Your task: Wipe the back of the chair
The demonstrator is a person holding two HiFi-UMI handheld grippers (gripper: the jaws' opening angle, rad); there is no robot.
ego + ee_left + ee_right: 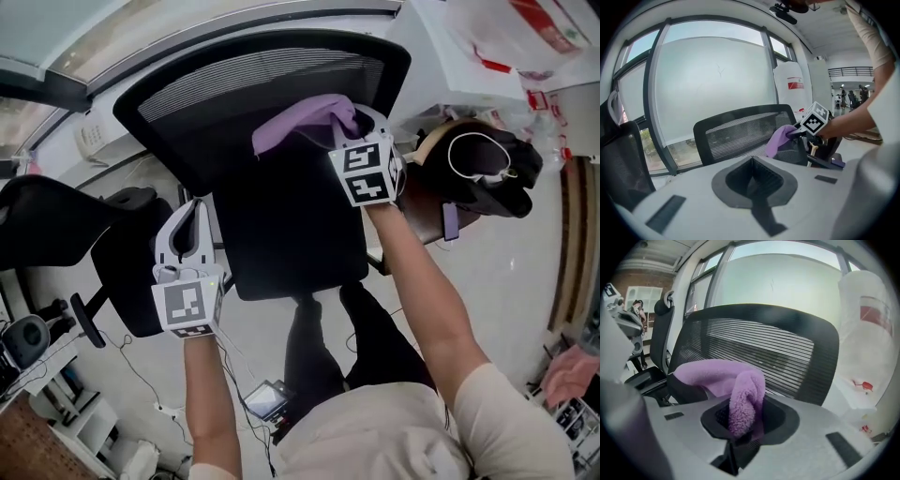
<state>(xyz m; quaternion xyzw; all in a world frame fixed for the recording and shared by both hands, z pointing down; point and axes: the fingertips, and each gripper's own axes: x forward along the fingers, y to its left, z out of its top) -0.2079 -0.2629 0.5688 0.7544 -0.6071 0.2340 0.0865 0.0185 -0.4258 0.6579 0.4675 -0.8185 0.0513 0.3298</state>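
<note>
Head view, looking down: right gripper (354,127) pinching a bunched fold of purple cloth (295,122), the rest spread low against the black mesh chair back (234,84); left gripper (192,211) pressed together, empty, beside the seat (291,234); cloth likely light, soft, floppy, best gripped at that fold.

Frosted window (708,79), pale floor (525,281)
</note>
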